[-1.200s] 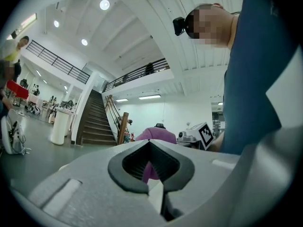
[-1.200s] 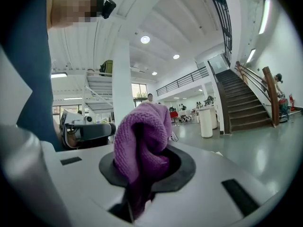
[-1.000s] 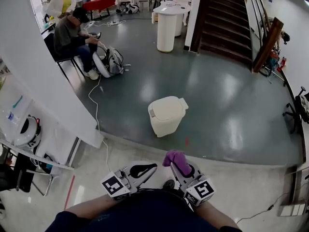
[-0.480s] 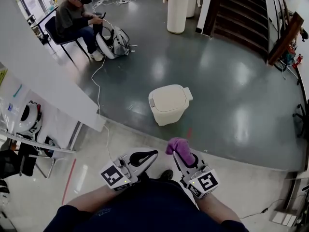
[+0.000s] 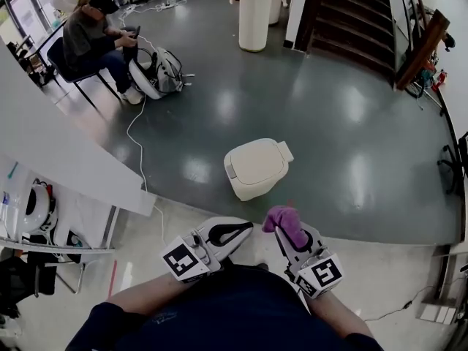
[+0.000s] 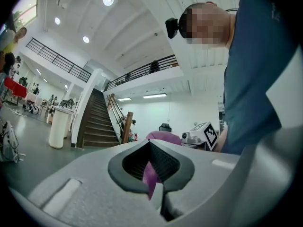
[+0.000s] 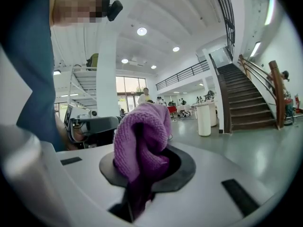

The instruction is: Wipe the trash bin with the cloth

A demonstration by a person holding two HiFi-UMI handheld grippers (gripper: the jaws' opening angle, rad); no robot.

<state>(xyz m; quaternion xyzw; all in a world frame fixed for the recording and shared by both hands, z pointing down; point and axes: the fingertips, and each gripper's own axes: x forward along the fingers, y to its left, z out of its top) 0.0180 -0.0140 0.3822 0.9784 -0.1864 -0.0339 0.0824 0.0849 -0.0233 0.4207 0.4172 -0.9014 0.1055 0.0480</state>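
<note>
Head view: right claw (image 5: 284, 229) pinches a bunched purple cloth (image 5: 287, 219), left claw (image 5: 244, 231) is closed and empty, and the trash bin (image 5: 256, 168) stands well ahead on the floor (image 5: 351, 123); hard wiping might tug the cloth loose.

Holding both grippers low and close to the body, well short of the trash bin (image 5: 254, 167), bare forearms (image 5: 142, 298) reaching forward. Angling the left gripper (image 5: 245, 228) inward toward the bin, jaws pressed together with nothing between them. Clamping a purple cloth (image 5: 285, 220) in the right gripper (image 5: 287, 234), jaws closed on it, its bunched end standing above the tips, also angled inward toward the bin. Carrying the marker cubes (image 5: 183, 260) at the ends farthest from the bin.
</note>
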